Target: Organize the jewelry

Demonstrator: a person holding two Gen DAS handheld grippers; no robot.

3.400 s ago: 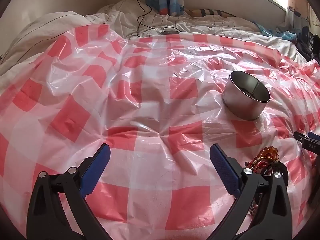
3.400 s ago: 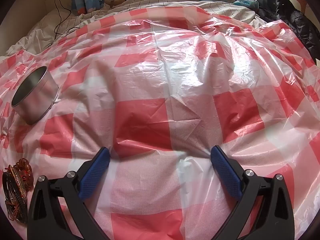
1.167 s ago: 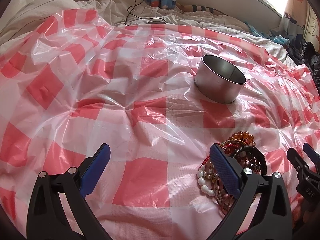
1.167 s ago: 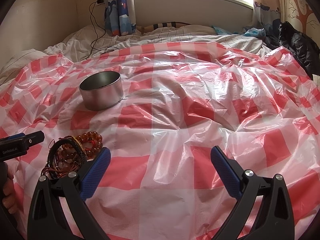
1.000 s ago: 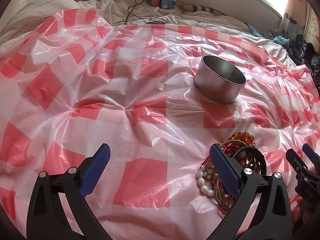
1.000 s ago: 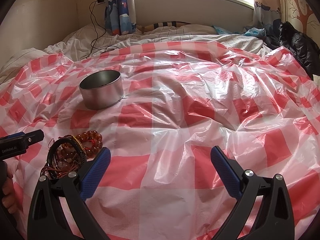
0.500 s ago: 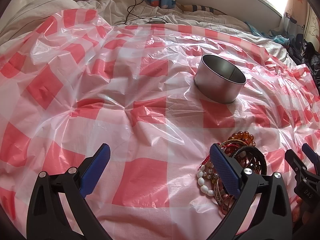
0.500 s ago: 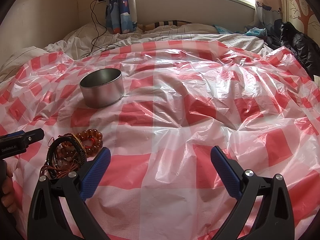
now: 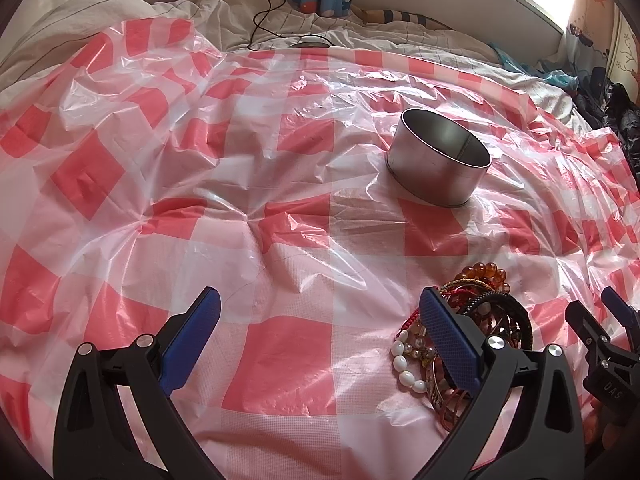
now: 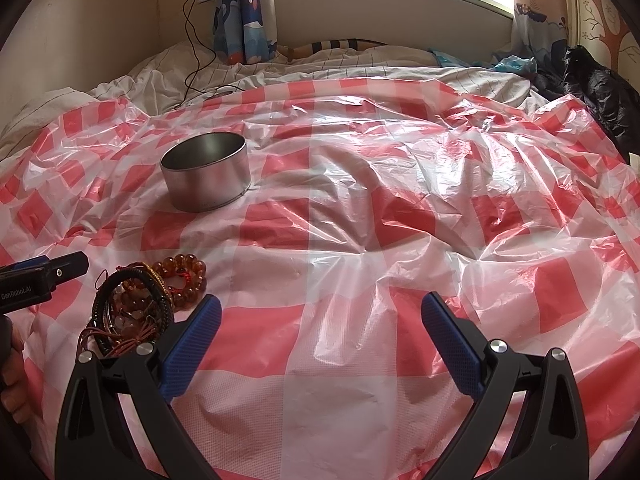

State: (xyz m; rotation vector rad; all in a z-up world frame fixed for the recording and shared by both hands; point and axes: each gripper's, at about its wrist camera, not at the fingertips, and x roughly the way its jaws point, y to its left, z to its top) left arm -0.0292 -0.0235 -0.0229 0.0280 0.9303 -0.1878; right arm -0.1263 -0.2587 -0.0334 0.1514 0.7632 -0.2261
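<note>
Jewelry pile [image 9: 476, 320] — amber bead bracelet, white pearl strand, dark bangles, red cords, all tangled — lies on the red-and-white checked plastic sheet [image 9: 280, 344] covering the bed, near side, with the round metal tin [image 9: 438, 162] standing upright well beyond it, nothing visible inside. Left gripper [image 9: 320, 336] hangs just left of the pile, jaws spread wide and holding nothing, its right finger overlapping the heap in view. Right gripper [image 10: 320, 332] sits to the pile's right, likewise wide open and unloaded.

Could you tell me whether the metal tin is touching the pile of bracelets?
Apart. The right wrist view shows the metal tin standing beyond the pile of bracelets, with bare checked sheet between them.
</note>
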